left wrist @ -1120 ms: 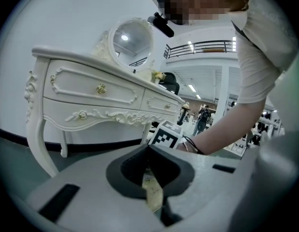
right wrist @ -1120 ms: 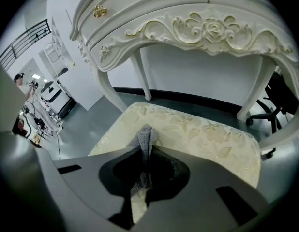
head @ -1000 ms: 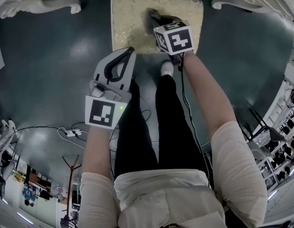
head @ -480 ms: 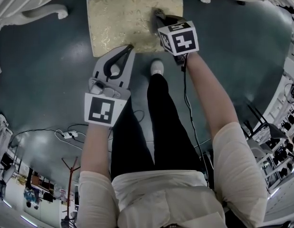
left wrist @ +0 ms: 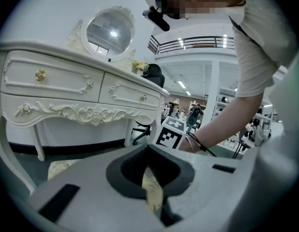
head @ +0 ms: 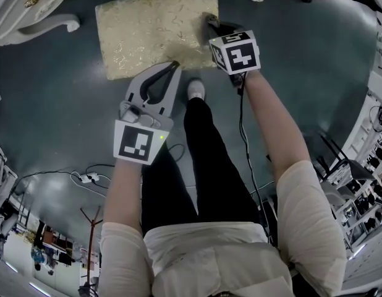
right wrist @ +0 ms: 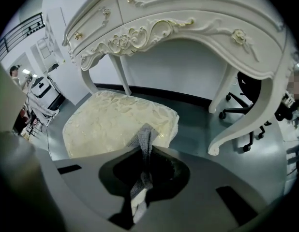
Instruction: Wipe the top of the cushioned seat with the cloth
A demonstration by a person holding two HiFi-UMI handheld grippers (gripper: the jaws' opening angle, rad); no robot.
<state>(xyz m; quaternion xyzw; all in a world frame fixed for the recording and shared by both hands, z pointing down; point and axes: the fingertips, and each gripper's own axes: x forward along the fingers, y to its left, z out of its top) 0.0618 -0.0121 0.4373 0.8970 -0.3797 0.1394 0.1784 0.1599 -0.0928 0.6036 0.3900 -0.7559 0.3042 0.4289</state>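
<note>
Your right gripper had its jaws pinching the grey cloth at the cushioned seat's right edge. Left gripper: jaws pressed together by the near edge. Note: you needed cloth flat, overlapping strokes leftward.

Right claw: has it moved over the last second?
Yes. Judged against the cushioned seat, the right claw, shut on the cloth, has slid rightward, from right of the seat's middle to its right edge.
</note>
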